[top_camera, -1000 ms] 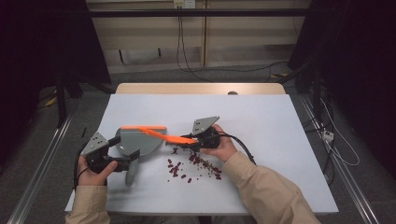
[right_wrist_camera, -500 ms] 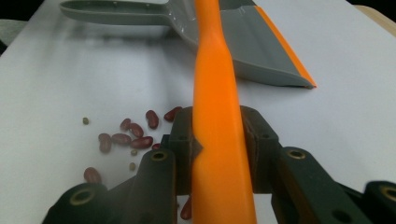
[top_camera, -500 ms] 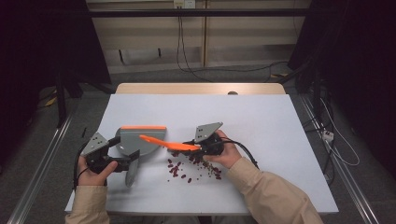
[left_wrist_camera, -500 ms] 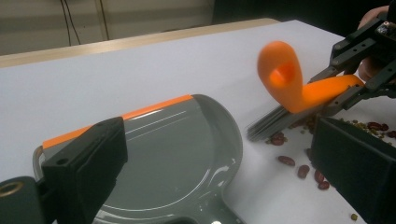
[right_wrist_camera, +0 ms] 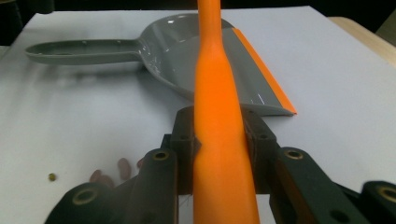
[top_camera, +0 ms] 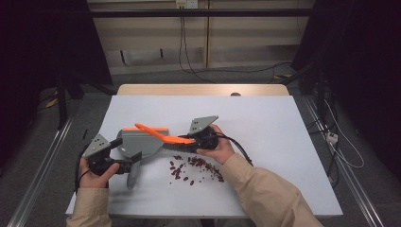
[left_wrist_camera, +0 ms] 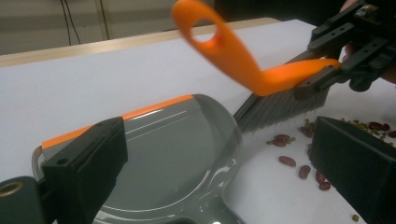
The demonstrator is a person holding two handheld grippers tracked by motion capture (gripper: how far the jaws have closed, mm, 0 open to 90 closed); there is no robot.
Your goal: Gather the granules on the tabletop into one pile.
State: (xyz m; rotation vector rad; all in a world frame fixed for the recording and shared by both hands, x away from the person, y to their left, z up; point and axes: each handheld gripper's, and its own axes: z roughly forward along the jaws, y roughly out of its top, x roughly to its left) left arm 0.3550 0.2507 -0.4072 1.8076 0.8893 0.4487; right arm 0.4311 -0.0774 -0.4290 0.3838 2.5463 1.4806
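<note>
A grey dustpan [top_camera: 142, 144] [left_wrist_camera: 177, 154] [right_wrist_camera: 201, 46] with an orange lip lies on the white table [top_camera: 265, 123], its handle pointing toward the person. My right gripper [top_camera: 182, 142] [right_wrist_camera: 219, 140] [left_wrist_camera: 322, 77] is shut on the orange handle of a brush [top_camera: 151, 131] [left_wrist_camera: 233, 56] [right_wrist_camera: 217, 93]. The brush's grey bristles rest on the table at the dustpan's right edge. Dark red beans [top_camera: 194, 168] [left_wrist_camera: 289, 161] [right_wrist_camera: 112, 172] lie scattered just in front of the brush. My left gripper [top_camera: 126, 151] [left_wrist_camera: 219, 172] stands open, its jaws wide apart on either side of the dustpan's bowl near the handle.
A wooden strip [top_camera: 203, 90] runs along the table's far edge. Metal rails [top_camera: 42, 156] flank the table on both sides, with cables on the floor at the right. The right half of the table is bare white surface.
The brush dipped and shifted slightly right, then came back with its handle tip raised over the dustpan. The left gripper and the dustpan stayed put.
</note>
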